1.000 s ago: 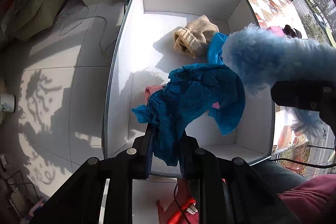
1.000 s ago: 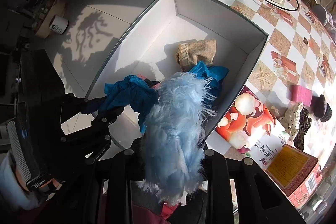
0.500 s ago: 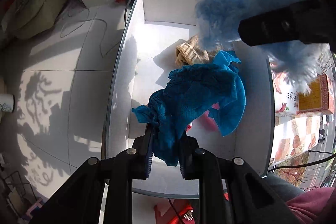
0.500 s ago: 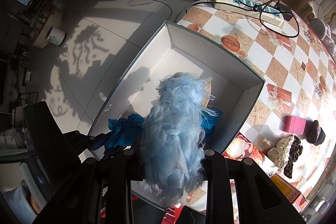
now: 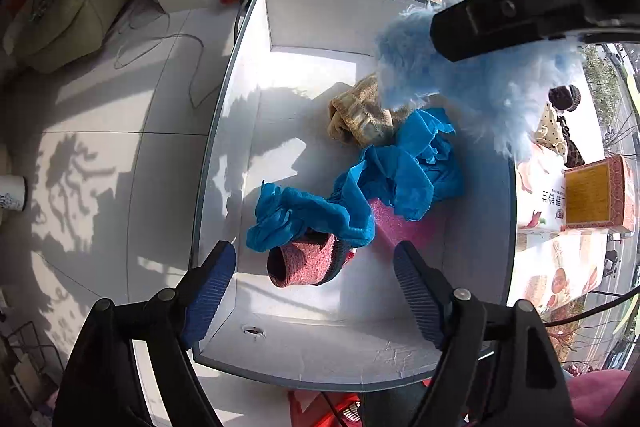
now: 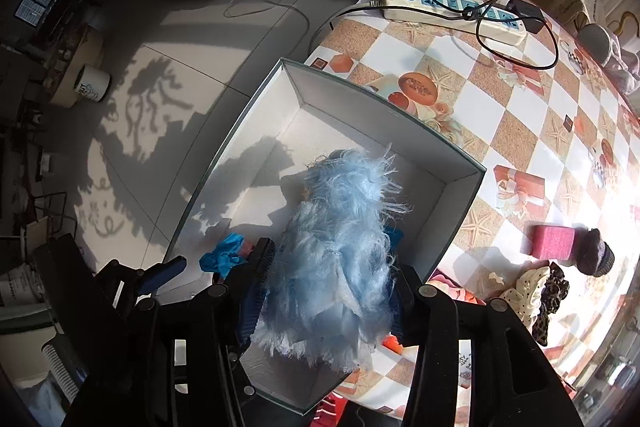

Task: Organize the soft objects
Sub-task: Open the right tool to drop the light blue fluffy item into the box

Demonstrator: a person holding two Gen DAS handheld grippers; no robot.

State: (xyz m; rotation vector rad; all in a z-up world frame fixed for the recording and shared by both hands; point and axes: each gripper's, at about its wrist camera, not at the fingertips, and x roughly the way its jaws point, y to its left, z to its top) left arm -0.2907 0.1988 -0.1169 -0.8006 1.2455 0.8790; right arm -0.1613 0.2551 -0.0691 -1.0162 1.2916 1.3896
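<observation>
A white open box (image 5: pixel 256 39) holds a blue cloth (image 5: pixel 384 183), a tan knit piece (image 5: pixel 360 115), a pink sponge (image 5: pixel 404 227) and a red knit sock (image 5: pixel 304 259). My left gripper (image 5: pixel 316 287) is open and empty above the box's near end. My right gripper (image 6: pixel 328 291) is shut on a fluffy light-blue piece (image 6: pixel 344 243) and holds it above the box (image 6: pixel 460 195). The fluffy piece also shows in the left wrist view (image 5: pixel 472 87), over the box's far right side.
The box sits at the edge of a checkered table (image 6: pixel 520 107). On the table lie a power strip (image 6: pixel 452 11) with a cable, a pink sponge (image 6: pixel 552 239), hair scrunchies (image 6: pixel 536 291) and an orange carton (image 5: pixel 592 195). White tiled floor (image 5: pixel 100 147) lies to the left.
My left gripper has opened and let go of the blue cloth, which now lies in the box. My right gripper has carried the fluffy piece further over the box.
</observation>
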